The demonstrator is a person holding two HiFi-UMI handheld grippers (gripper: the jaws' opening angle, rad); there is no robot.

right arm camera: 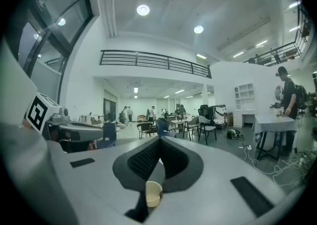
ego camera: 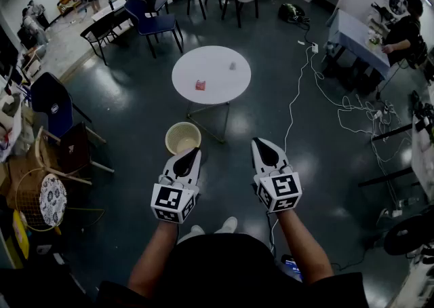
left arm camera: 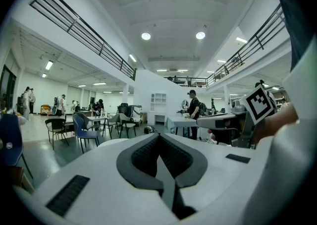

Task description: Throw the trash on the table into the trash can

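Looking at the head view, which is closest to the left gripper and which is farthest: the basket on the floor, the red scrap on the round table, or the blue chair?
Starting from the left gripper:
1. Basket, on the floor just ahead of its tip.
2. Red scrap, on the near part of the round table.
3. Blue chair, beyond the table, off to the left.

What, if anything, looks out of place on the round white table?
Two bits of litter lie on the round white table: a small red scrap towards its near side, a small grey scrap further back.
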